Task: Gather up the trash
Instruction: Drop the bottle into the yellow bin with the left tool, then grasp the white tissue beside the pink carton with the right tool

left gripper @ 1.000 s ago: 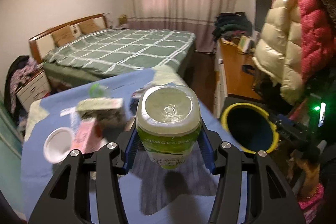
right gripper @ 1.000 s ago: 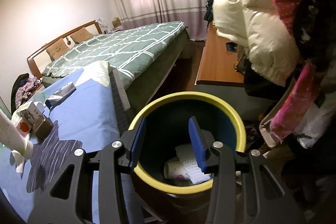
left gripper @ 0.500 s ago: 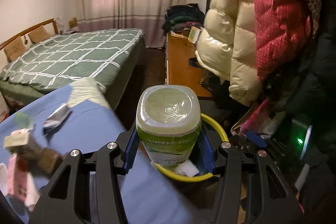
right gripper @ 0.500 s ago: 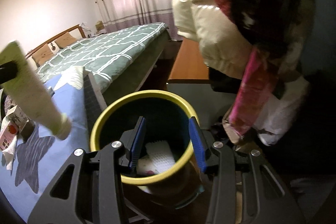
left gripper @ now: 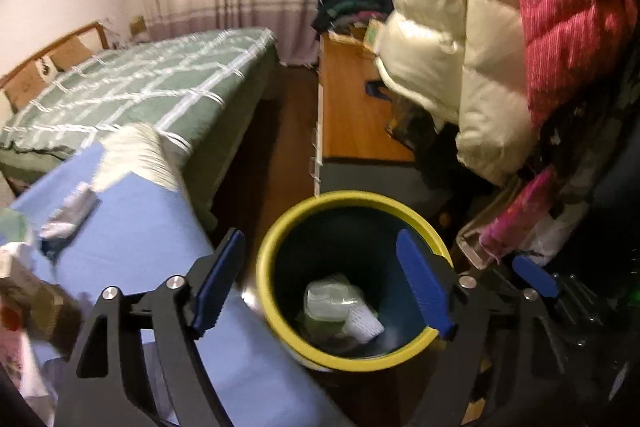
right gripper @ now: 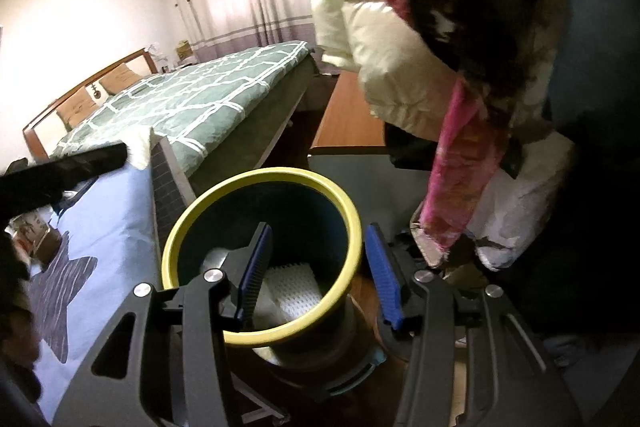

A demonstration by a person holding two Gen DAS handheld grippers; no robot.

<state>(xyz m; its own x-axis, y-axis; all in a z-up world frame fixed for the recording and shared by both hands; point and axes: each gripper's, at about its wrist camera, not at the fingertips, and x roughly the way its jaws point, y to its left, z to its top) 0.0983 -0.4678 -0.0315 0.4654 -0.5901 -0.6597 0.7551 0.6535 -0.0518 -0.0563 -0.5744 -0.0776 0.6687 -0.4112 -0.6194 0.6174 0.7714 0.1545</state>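
While held over the bin:
Left gripper (left gripper: 322, 285): jaws wide, empty.
Right gripper (right gripper: 318, 273): jaws parted, empty.
Waste bin (left gripper: 276, 231): round, yellow rim; clear plastic bottle (left gripper: 330, 301) at 6 o'clock.

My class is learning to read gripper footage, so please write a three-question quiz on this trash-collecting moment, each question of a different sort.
1. True or false: the left gripper is open and holds nothing.
2. The clear plastic bottle with the green label lies: A) on the blue cloth-covered table; B) inside the yellow-rimmed dark waste bin; C) on the green checked bed.
3. Fill in: beside the bottle in the bin lies a crumpled ____ paper.

Key: 1 true; 2 B; 3 white.
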